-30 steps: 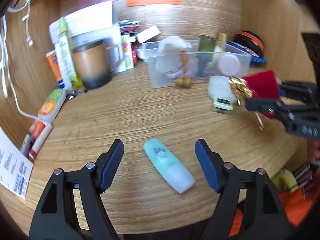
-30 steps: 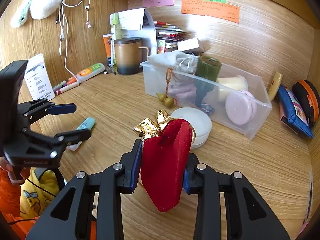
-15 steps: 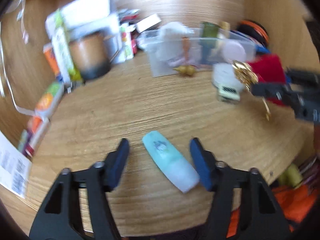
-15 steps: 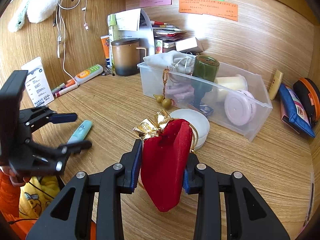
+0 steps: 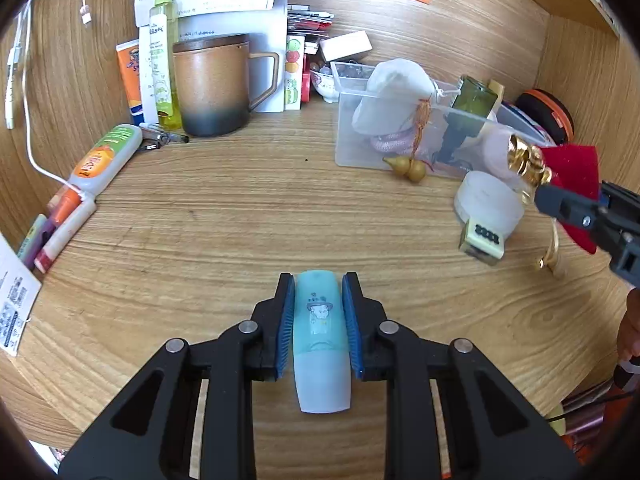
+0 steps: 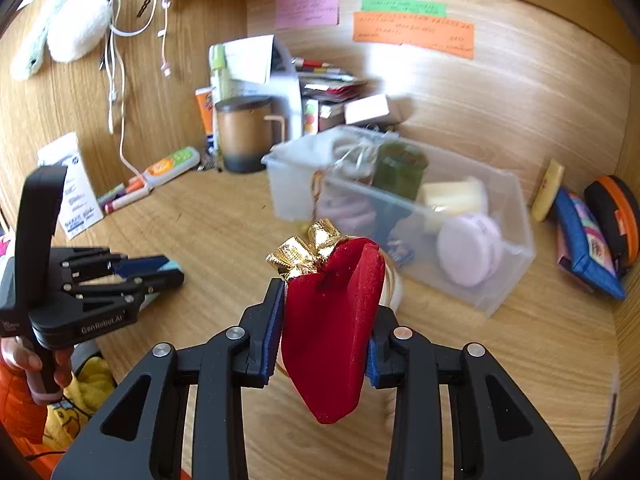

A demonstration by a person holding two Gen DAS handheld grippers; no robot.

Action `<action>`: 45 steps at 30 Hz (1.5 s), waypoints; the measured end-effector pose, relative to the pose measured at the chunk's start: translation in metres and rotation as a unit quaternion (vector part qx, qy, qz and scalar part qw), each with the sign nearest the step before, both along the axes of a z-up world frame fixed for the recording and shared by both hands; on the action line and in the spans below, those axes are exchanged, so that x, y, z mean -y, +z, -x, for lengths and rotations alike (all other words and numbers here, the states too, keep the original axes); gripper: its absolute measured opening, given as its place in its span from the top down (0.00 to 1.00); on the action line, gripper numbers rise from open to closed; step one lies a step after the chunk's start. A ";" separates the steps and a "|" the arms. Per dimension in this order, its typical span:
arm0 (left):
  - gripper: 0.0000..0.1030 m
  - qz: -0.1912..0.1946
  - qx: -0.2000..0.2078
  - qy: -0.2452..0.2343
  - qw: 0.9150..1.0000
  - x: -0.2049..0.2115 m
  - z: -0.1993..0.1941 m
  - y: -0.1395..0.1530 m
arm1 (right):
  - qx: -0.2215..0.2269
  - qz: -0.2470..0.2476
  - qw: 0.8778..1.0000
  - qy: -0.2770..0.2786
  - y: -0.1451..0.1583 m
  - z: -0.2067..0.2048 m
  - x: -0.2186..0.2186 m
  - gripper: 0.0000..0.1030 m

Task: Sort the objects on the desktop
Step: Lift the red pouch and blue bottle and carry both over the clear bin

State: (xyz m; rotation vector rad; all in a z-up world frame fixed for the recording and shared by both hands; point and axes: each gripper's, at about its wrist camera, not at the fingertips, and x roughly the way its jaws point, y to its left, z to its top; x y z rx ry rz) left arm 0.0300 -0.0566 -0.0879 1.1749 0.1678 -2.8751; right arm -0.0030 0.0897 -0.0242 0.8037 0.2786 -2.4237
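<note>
My left gripper [image 5: 319, 284] is shut on a light blue tube [image 5: 320, 340] with a white cap, lying near the desk's front edge. It also shows at the left of the right wrist view [image 6: 164, 270]. My right gripper [image 6: 326, 300] is shut on a red velvet pouch [image 6: 332, 324] with a gold bow, held above the desk. The pouch also shows at the right of the left wrist view [image 5: 576, 168]. A clear plastic bin [image 5: 400, 136] with several items in it stands at the back right; it also shows in the right wrist view [image 6: 500, 240].
A brown mug [image 5: 212, 88], a spray bottle [image 5: 162, 52] and papers stand at the back left. Tubes and pens [image 5: 104, 156] lie along the left wall. A white round jar [image 5: 490, 202], a small stamp block [image 5: 482, 238] and gold gourd charm [image 5: 408, 166] lie before the bin.
My left gripper moved forward over the blue tube and closed on it. The right gripper, holding the red pouch, rose and shifted a little toward the bin.
</note>
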 end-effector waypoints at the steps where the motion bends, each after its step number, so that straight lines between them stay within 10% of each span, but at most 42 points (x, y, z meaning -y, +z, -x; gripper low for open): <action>1: 0.77 -0.004 0.001 0.000 1.000 -0.001 0.003 0.001 | -0.003 0.000 1.000 -0.003 0.002 0.002 -0.001 0.71; 22: 0.81 0.008 -0.083 -0.077 0.994 -0.033 0.050 0.077 | -0.035 0.005 0.998 -0.055 0.040 0.040 -0.030 0.71; 45: 0.60 0.037 0.054 -0.130 0.989 -0.035 0.080 0.007 | -0.025 0.008 0.994 -0.103 0.048 0.087 -0.051 0.70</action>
